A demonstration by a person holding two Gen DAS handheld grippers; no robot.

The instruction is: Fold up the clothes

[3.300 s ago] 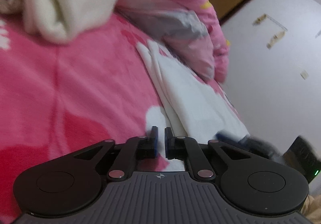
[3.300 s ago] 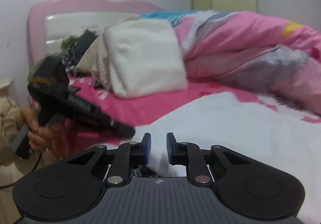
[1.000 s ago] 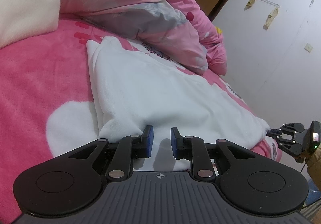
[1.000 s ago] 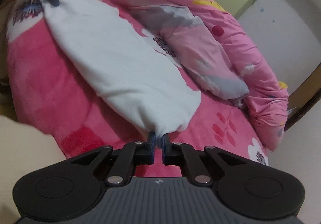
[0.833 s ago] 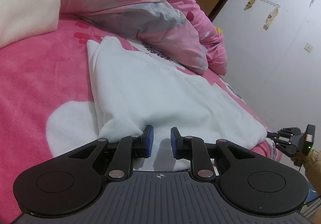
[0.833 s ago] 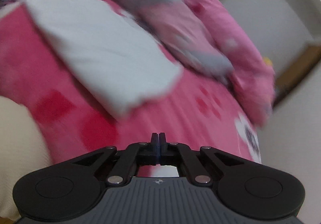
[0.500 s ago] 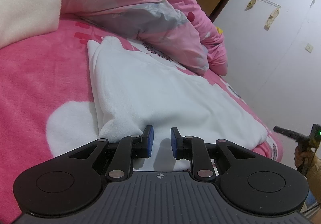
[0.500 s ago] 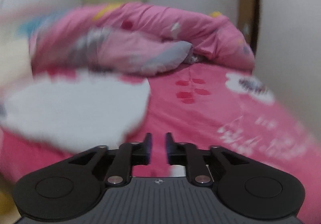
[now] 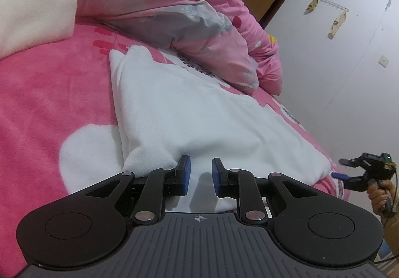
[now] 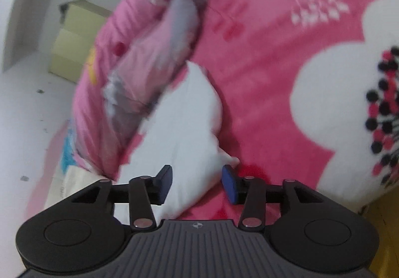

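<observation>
Left gripper [image 9: 199,168] low over the near end of the white garment [image 9: 199,116], pads a narrow gap apart, nothing visibly pinched between them; only cloth and shadow showing through the gap. Seems to be resting just over that end rather than gripping it.

Ahead and to the right, garment spread flat on the pink blanket [image 9: 49,103], far edge just beside the bunched quilt [image 9: 187,16]. Already narrowed to a band, by the look of it. Long axis running from the left gripper's end across to the right-hand corner, so roughly sideways between the two tools.

At that right-hand corner, right gripper [image 9: 359,171] just off the edge of the cloth, held in a hand [image 9: 381,193] and aimed back toward it. From its own blurred view, right gripper [image 10: 197,178] with jaws opening; tip of the garment [image 10: 184,128] lying in the space between them, touched by neither pad, free on the blanket.

Judged from this: each end about equally close to its own tool, left end under the left one, right corner just ahead of the right one. Next fold likely end over end along that long axis, calling first for a fresh bite on the right corner. Risk of thin cloth slipping from a shallow grab.
</observation>
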